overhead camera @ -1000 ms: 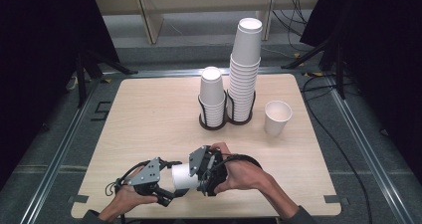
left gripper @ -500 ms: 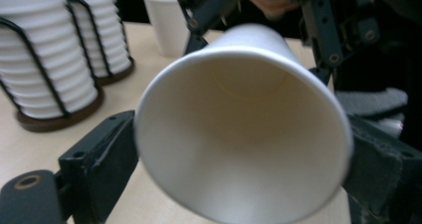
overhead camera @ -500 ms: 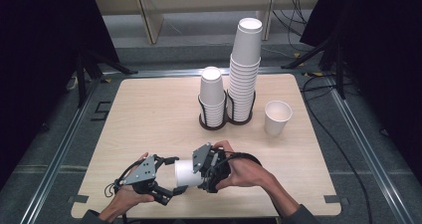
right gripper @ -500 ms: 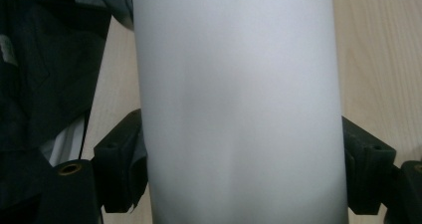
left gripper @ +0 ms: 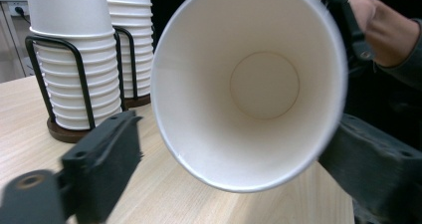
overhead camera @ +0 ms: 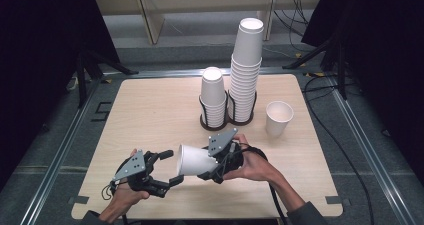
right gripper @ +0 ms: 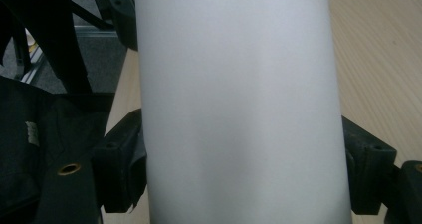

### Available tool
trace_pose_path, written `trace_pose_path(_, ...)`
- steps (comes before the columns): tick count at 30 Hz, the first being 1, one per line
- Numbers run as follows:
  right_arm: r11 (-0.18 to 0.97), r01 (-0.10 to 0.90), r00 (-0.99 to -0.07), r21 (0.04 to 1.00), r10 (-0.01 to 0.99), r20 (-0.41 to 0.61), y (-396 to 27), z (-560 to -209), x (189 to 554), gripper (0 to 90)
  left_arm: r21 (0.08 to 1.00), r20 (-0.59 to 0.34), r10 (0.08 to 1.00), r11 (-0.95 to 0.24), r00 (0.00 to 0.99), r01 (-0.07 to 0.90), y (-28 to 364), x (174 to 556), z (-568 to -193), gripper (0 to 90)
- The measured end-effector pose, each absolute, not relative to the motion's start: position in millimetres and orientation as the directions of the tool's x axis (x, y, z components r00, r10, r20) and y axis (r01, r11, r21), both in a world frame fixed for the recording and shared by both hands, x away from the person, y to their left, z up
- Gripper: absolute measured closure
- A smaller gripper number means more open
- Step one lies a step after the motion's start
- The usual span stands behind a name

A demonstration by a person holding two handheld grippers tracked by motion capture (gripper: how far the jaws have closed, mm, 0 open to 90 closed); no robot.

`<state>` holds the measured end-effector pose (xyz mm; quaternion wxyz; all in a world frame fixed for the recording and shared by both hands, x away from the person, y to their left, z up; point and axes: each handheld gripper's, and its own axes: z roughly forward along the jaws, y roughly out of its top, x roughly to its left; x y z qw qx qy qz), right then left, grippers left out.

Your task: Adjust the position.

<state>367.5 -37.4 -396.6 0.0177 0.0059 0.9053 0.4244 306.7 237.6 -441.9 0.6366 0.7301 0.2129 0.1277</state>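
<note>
My left hand-held gripper [overhead camera: 167,167] sits low at the near edge of the worktop [overhead camera: 150,115]. Its jaws have just been opening and now stand apart on either side of the cup's rim without pressing it. The white paper cup [overhead camera: 192,160] lies on its side in the air between my two hands, its mouth facing the left hand-held gripper; in the left gripper view I look straight into its plain inside. My right hand-held gripper [overhead camera: 210,167] clamps the cup's body, with a black jaw pressed against each side in the right gripper view. Farther out, two black wire holders carry stacked cups, a short stack [overhead camera: 213,97] beside a tall stack [overhead camera: 246,67]. A single cup [overhead camera: 278,118] stands upright just beside them. I can read no print or label on any cup.
</note>
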Motion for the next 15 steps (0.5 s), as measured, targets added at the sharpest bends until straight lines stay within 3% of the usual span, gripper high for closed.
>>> trace_pose_path(4, 0.631, -0.026, -1.000, 0.776, -0.004, -0.030, -35, -397, 365, 22.6, 0.983, -0.091, 0.472, -0.097, 0.877, 0.154, 235, 306, -442, 0.0)
trace_pose_path(15, 0.630, -0.047, -0.998, 0.775, -0.064, -0.008, -18, -408, 360, 22.5, 0.986, -0.045, 0.435, -0.124, 0.899, 0.109, 232, 303, -441, 0.7)
